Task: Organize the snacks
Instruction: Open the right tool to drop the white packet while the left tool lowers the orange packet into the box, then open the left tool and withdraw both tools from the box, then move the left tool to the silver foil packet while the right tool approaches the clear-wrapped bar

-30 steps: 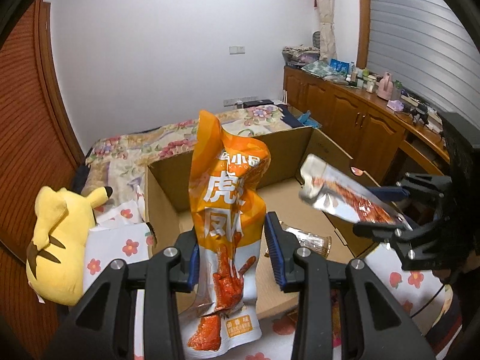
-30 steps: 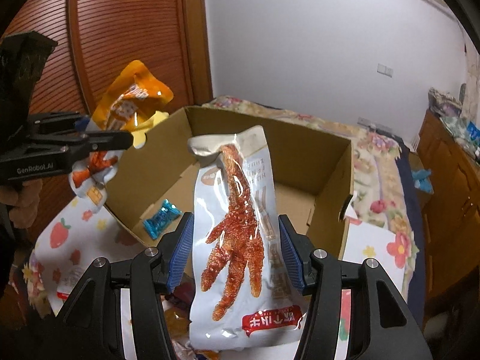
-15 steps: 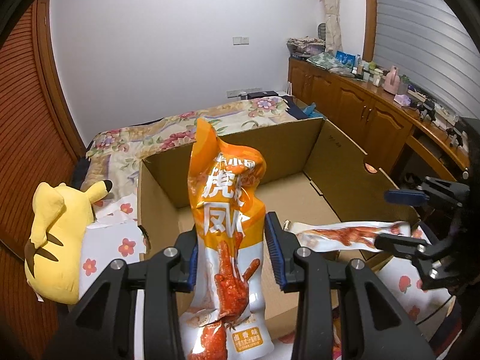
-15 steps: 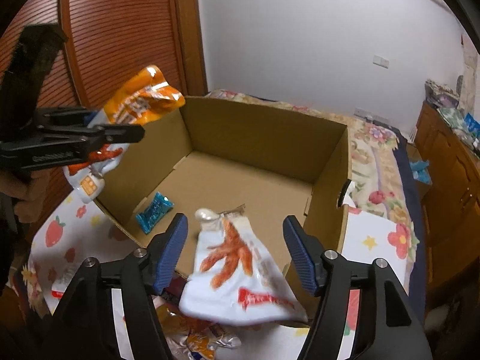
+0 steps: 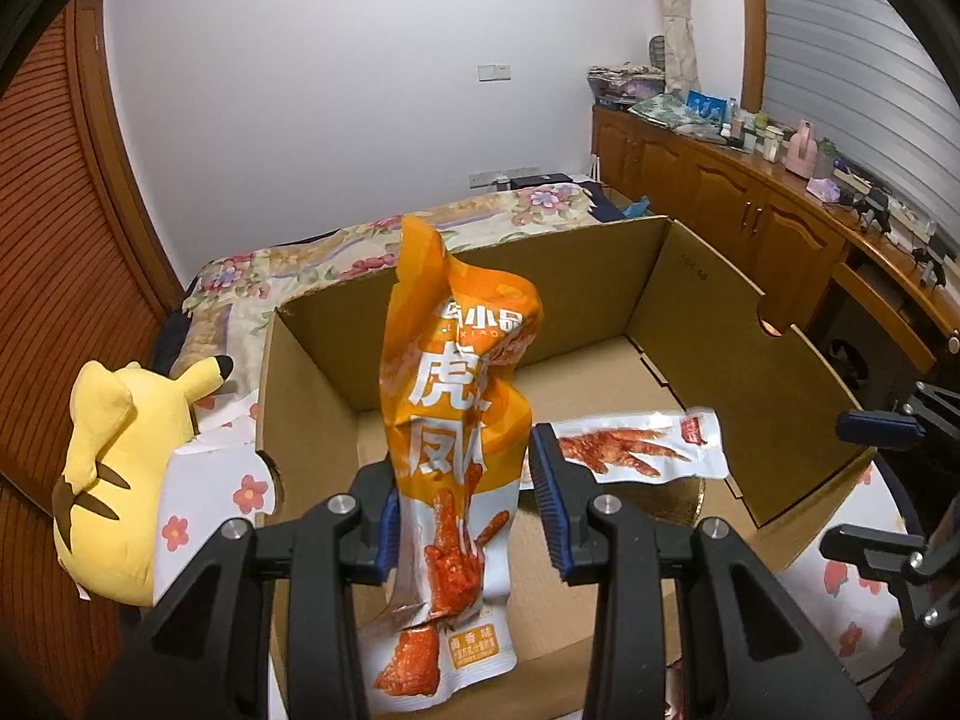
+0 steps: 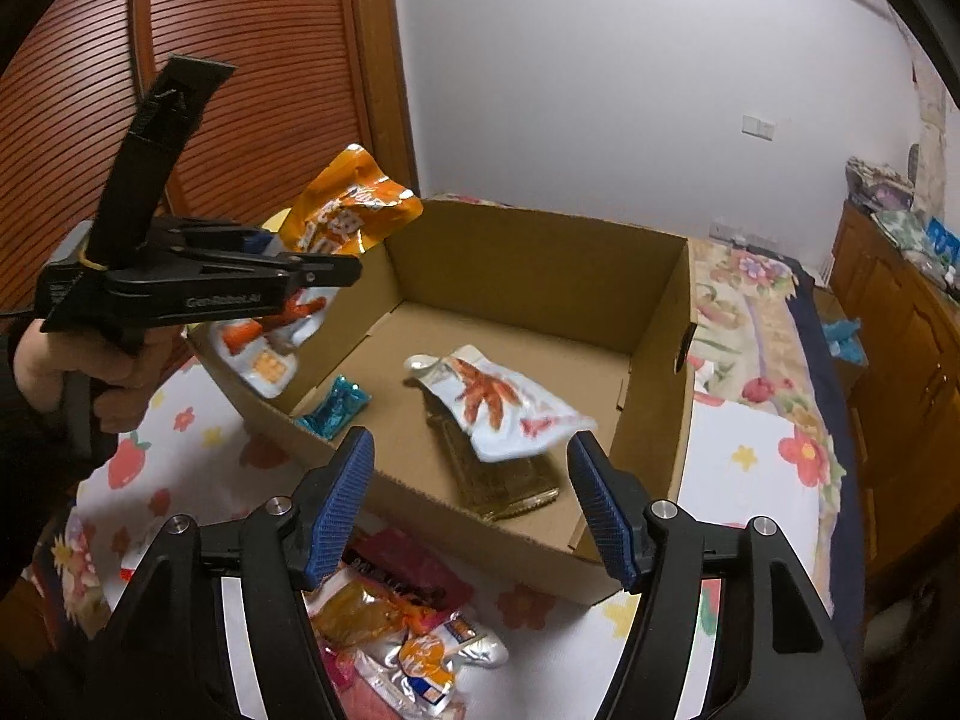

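Note:
An open cardboard box (image 5: 708, 300) (image 6: 654, 324) sits on a floral bedspread. My left gripper (image 5: 462, 504) is shut on an orange chicken-feet snack bag (image 5: 456, 420) and holds it upright over the box's near left edge; the bag also shows in the right wrist view (image 6: 348, 210). My right gripper (image 6: 471, 504) is open and empty above the box's near edge. A white chicken-feet packet (image 6: 498, 408) (image 5: 636, 447) lies inside the box, partly on a gold packet (image 6: 504, 480). A small blue packet (image 6: 336, 408) lies in the box's corner.
A pile of loose snack packets (image 6: 396, 618) lies on the bedspread in front of the box. A yellow plush toy (image 5: 126, 468) sits left of the box. Wooden cabinets (image 5: 750, 210) with clutter line the right wall.
My right gripper opened and let go of the white packet, which dropped into the box. My left gripper kept hold of the orange bag and moved over the box edge.

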`<state>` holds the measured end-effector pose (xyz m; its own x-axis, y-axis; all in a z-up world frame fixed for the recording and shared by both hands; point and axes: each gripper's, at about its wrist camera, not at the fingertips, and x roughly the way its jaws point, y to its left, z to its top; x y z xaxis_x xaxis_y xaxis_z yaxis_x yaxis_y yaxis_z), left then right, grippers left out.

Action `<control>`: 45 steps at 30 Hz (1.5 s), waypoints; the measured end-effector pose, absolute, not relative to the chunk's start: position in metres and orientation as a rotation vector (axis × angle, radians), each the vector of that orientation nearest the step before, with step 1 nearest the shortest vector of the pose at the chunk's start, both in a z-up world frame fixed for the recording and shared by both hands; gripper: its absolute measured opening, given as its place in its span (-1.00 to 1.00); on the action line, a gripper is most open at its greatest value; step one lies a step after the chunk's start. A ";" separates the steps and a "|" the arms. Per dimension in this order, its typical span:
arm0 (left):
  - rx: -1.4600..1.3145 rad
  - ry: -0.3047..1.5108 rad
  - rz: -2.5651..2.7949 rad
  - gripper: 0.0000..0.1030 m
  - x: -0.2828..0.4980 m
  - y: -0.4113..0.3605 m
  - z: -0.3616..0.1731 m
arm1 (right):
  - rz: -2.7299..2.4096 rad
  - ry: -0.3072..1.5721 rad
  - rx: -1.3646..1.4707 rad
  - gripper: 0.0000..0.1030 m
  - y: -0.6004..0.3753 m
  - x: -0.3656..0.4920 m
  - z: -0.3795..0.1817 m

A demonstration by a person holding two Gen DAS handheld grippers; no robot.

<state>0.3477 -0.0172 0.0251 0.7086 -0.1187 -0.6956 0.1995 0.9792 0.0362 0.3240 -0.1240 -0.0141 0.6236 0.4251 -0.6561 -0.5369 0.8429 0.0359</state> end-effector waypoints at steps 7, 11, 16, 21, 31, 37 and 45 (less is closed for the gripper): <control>0.109 0.770 -0.171 -0.17 0.341 -0.015 0.020 | 0.547 0.712 -0.164 0.34 -0.126 0.315 -0.019; 0.108 0.762 -0.179 -0.06 0.333 -0.015 0.022 | 0.535 0.709 -0.164 0.38 -0.128 0.308 -0.020; 0.097 0.737 -0.198 0.02 0.311 -0.013 0.030 | 0.522 0.690 -0.148 0.39 -0.132 0.293 -0.015; 0.092 0.698 -0.226 0.11 0.276 -0.008 0.039 | 0.504 0.667 -0.132 0.40 -0.137 0.270 -0.009; 0.089 0.653 -0.286 0.39 0.207 0.002 0.042 | 0.454 0.676 -0.108 0.41 -0.146 0.222 -0.028; 0.105 0.684 -0.291 0.41 0.177 0.006 0.016 | 0.412 0.720 -0.109 0.40 -0.151 0.211 -0.058; 0.092 0.755 -0.270 0.41 0.158 0.019 -0.030 | 0.390 0.788 -0.094 0.23 -0.160 0.210 -0.097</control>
